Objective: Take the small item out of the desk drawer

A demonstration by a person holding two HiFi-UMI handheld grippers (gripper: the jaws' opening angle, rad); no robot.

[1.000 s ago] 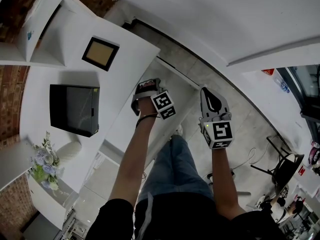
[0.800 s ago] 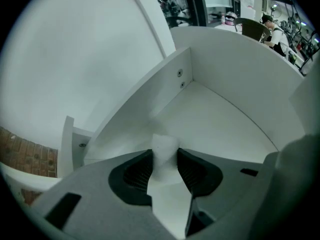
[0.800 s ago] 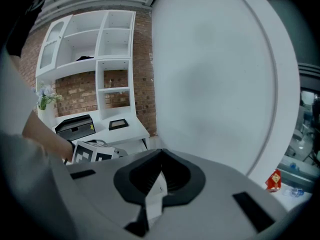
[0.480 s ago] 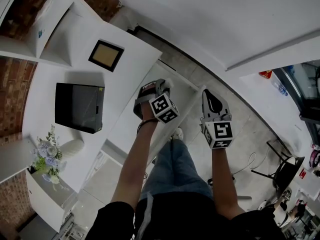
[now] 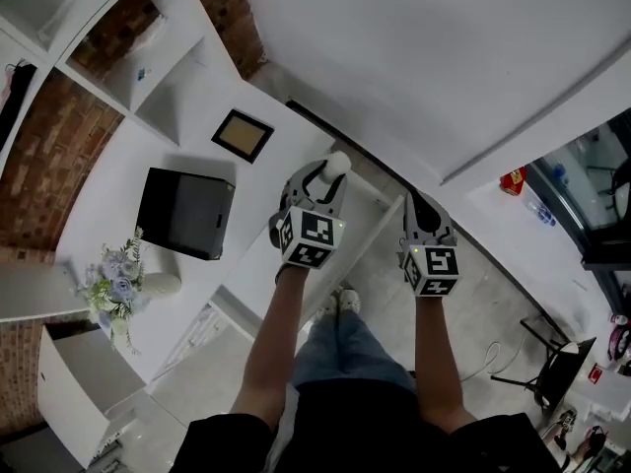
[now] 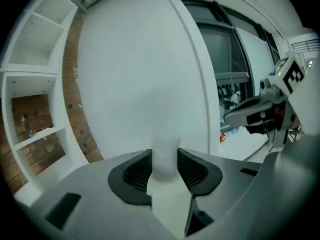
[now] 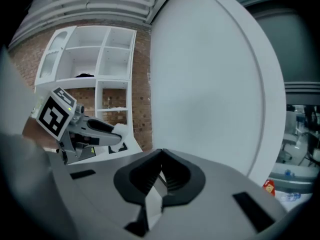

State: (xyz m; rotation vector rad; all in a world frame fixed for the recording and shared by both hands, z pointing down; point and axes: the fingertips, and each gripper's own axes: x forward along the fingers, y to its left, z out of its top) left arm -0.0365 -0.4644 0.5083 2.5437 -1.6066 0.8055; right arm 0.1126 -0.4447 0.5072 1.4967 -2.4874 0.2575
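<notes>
We are holding a tool in each hand, both arms reaching forward above our legs. The left tool (image 6: 165, 170) is pinching a small white item (image 6: 165, 156). Its two dark ribbed pads are pressing on the item from either side, and the item's rounded top is sticking up past the fingertips. In the head view the item is sitting at the tip of that tool, lifted into the air just off the front edge of the white surface (image 5: 118, 200). It is touching nothing but the pads. We cannot tell from these views whether the long white panel below the tools is the drawer.

The right tool (image 7: 161, 176) is pressed together, its pads meeting at the tips with nothing between them. It is hanging beside the left tool, near it but apart, at about the same height. Each tool is showing in the other's view.

On the surface a black box (image 5: 185, 213) is sitting near the middle. A small picture frame (image 5: 243, 135) is lying flat beyond it, and a bunch of pale flowers (image 5: 113, 286) is standing at the near end. White shelves (image 5: 158, 87) are standing against a brick wall (image 5: 49, 166) behind the surface. Ahead of the left tool we are seeing mostly a plain white wall.
</notes>
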